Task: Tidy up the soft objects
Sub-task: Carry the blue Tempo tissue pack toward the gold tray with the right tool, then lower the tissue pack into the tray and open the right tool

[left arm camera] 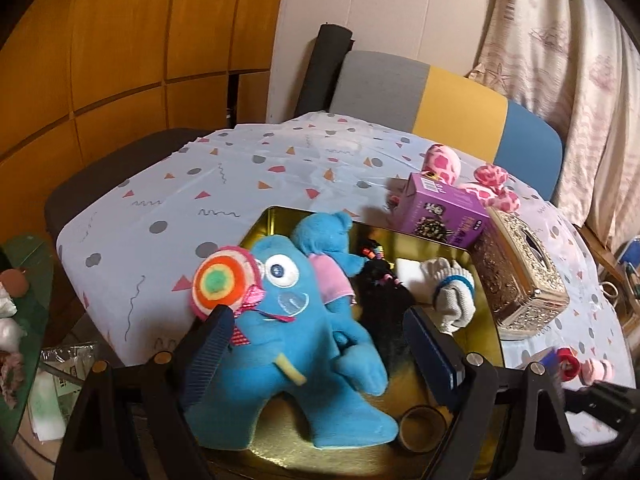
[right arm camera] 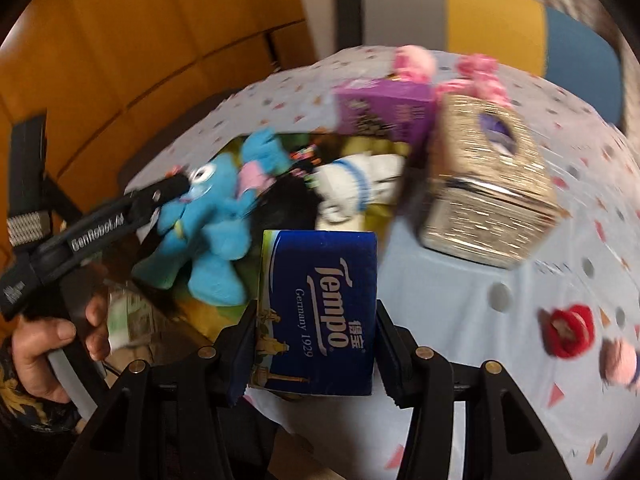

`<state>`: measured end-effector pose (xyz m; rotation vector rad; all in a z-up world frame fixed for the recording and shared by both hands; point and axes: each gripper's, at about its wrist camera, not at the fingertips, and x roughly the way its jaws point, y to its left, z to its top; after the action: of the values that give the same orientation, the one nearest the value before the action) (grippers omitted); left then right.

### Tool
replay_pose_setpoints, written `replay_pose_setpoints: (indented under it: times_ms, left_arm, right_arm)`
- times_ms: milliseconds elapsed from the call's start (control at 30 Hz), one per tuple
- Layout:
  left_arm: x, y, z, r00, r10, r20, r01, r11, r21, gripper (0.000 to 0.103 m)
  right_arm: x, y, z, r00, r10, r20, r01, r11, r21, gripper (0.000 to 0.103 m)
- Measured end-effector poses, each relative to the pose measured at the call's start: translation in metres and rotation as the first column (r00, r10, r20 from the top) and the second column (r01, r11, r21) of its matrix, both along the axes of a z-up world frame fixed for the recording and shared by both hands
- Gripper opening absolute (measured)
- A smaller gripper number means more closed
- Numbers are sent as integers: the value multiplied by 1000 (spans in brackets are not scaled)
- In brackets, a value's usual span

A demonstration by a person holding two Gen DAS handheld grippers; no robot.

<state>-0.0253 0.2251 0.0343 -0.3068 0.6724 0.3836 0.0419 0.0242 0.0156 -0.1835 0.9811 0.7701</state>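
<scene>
Left wrist view. Left gripper (left arm camera: 320, 340) — fingers (left arm camera: 210, 354) spread wide on either side of a blue one-eyed plush (left arm camera: 304, 344); whether the pads press on it cannot be told. The plush stands in a gold tin tray (left arm camera: 276, 220) on the table (left arm camera: 200, 176), which wears a pale cloth printed with triangles and dots. A felt lollipop (left arm camera: 222, 284) in orange, green and white sits at the plush's head, touching the nearer finger. Behind it, a smaller blue bear in a pink shirt (left arm camera: 326, 256). Beside these in the tray: a black furry item (left arm camera: 384, 300), a white sock with a blue band (left arm camera: 448, 292), a roll of tape (left arm camera: 422, 432). At the tray's far edge, a purple box (left arm camera: 442, 212); next to it a gilt embossed tissue box (left arm camera: 524, 284). A pink-spotted plush (left arm camera: 472, 176) lies behind the purple box.

Right wrist view, partly blurred. Right gripper (right arm camera: 314, 340) — fingers (right arm camera: 244, 352) closed against the two sides of a blue Tempo tissue pack (right arm camera: 320, 312), held above the table near the tray's near corner. To the left, a hand (right arm camera: 48, 344) grips the left gripper's handle, its tips at the blue plush. A red ring-shaped item (right arm camera: 570, 330) and a pink item (right arm camera: 622, 360) lie on the cloth at right.
</scene>
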Motion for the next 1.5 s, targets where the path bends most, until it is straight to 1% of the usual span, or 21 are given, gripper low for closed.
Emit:
replay_pose_setpoints:
  times_ms: [133, 333, 433, 533, 800, 1000, 1133, 1267, 1333, 1400, 1500]
  left_arm:
    - [-3, 2, -3, 1000, 9, -2, -9, 1000, 8, 87]
    - [1, -2, -10, 1000, -7, -20, 7, 1000, 3, 88]
    - [1, -3, -10, 1000, -11, -19, 11, 1000, 5, 88]
    - [2, -3, -10, 1000, -12, -24, 12, 1000, 10, 88]
    - [2, -3, -12, 999, -11, -35, 12, 1000, 15, 88]
    - [0, -6, -11, 999, -15, -39, 15, 1000, 23, 88]
    - [-4, -6, -11, 999, -12, -41, 13, 1000, 24, 89]
    - [-7, -6, -10, 999, -11, -42, 13, 999, 32, 89]
    - [-8, -6, -9, 999, -10, -41, 11, 999, 33, 90]
    - [-9, -6, -7, 999, -9, -37, 11, 999, 35, 90]
    - [-9, -9, -7, 999, -12, -41, 14, 999, 39, 90]
  right_arm:
    - [-7, 24, -13, 998, 61, 11, -61, 996, -58, 53]
    - [-10, 40, -34, 997, 77, -1, -77, 990, -122, 53]
    - [-11, 47, -46, 996, 90, 8, -87, 982, -167, 53]
    - [-15, 53, -52, 994, 108, 29, -100, 974, -201, 53]
    - [-23, 53, -52, 992, 109, 64, -92, 970, -224, 54]
    - [-21, 54, -53, 993, 97, 64, -82, 976, -203, 54]
    - [-24, 56, -53, 990, 95, 106, -69, 971, -227, 54]
    - [-23, 55, -52, 990, 97, 105, -71, 971, -227, 54]
    - [-22, 53, -50, 992, 94, 87, -75, 976, -205, 55]
    - [-21, 49, -47, 993, 88, 76, -74, 983, -168, 58]
    - [-23, 48, -45, 992, 82, 93, -66, 984, -163, 59]
